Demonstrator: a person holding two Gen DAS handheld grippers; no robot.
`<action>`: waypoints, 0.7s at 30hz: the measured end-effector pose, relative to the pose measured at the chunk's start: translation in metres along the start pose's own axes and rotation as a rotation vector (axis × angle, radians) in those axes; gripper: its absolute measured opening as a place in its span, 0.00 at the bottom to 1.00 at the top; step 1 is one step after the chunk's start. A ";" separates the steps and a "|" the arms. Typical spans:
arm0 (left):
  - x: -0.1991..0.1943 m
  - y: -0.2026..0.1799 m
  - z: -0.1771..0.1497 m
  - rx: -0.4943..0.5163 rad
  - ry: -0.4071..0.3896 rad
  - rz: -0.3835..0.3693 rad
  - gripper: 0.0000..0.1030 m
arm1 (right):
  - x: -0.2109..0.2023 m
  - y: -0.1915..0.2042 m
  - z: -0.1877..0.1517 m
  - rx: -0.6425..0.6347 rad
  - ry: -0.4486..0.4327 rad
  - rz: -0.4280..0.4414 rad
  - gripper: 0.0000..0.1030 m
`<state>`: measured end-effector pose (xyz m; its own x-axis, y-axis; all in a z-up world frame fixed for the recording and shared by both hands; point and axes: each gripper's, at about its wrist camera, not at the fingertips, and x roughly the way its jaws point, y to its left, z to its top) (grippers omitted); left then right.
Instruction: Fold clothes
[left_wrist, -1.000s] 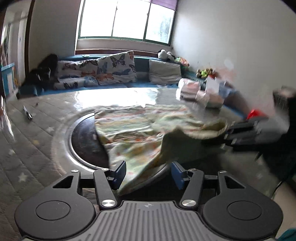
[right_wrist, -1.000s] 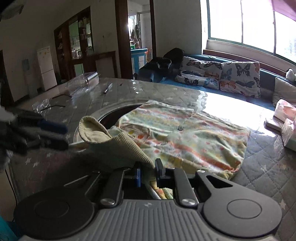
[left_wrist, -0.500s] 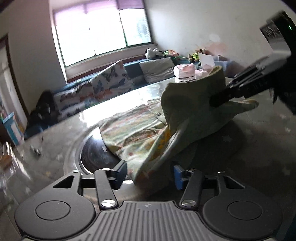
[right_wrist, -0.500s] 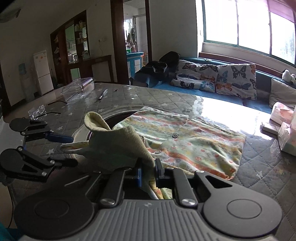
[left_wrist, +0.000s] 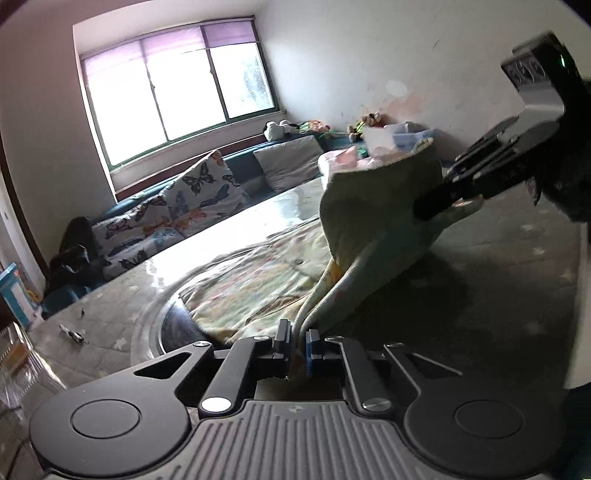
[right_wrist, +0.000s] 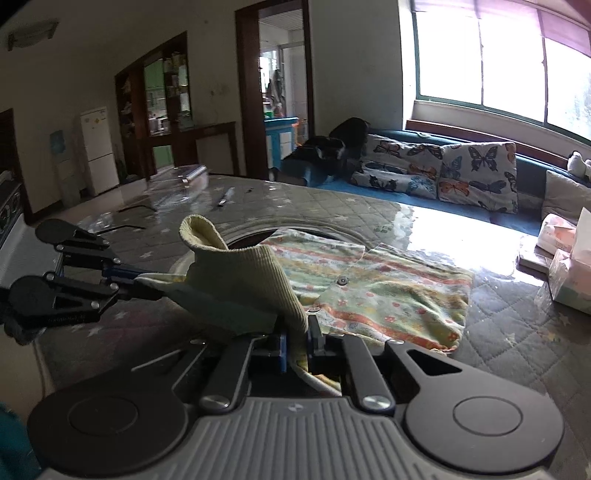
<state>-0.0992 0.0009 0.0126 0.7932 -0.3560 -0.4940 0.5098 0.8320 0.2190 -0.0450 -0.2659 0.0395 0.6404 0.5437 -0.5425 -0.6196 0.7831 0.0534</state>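
A small flowered and striped garment (right_wrist: 388, 291) with a pale green ribbed edge lies half spread on the quilted grey table cover (right_wrist: 517, 332), over a round dark inset (left_wrist: 177, 328). Its near part is lifted between both grippers. My left gripper (left_wrist: 297, 339) has its jaws closing on a thin edge of the garment (left_wrist: 258, 280), and the pads press on it. In the right wrist view the left gripper (right_wrist: 147, 286) comes in from the left. My right gripper (right_wrist: 297, 339) is closing tight on the ribbed fold. It shows in the left wrist view as the right gripper (left_wrist: 424, 206).
Tissue packs (right_wrist: 565, 280) stand at the table's right edge. A pen (right_wrist: 225, 197) and a clear plastic box (right_wrist: 192, 173) lie at the far side. A small dark item (left_wrist: 74, 334) lies left of the inset. A sofa with butterfly cushions (right_wrist: 443, 166) runs behind the table.
The left jaws have gone from wide open around the garment's edge to pinching it, and the left view has rolled. The right gripper has lifted the ribbed fold a little.
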 end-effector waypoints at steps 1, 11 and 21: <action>-0.010 -0.002 -0.001 -0.008 0.002 -0.010 0.08 | -0.009 0.004 -0.002 -0.007 0.000 0.013 0.08; -0.053 -0.006 0.003 -0.064 0.000 -0.052 0.08 | -0.044 0.027 -0.001 -0.064 0.029 0.065 0.08; 0.007 0.050 0.041 -0.152 -0.018 -0.003 0.08 | 0.016 -0.017 0.066 -0.061 0.031 0.007 0.08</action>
<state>-0.0546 0.0225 0.0543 0.7982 -0.3647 -0.4794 0.4568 0.8853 0.0871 0.0054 -0.2505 0.0854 0.6218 0.5391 -0.5681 -0.6516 0.7586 0.0067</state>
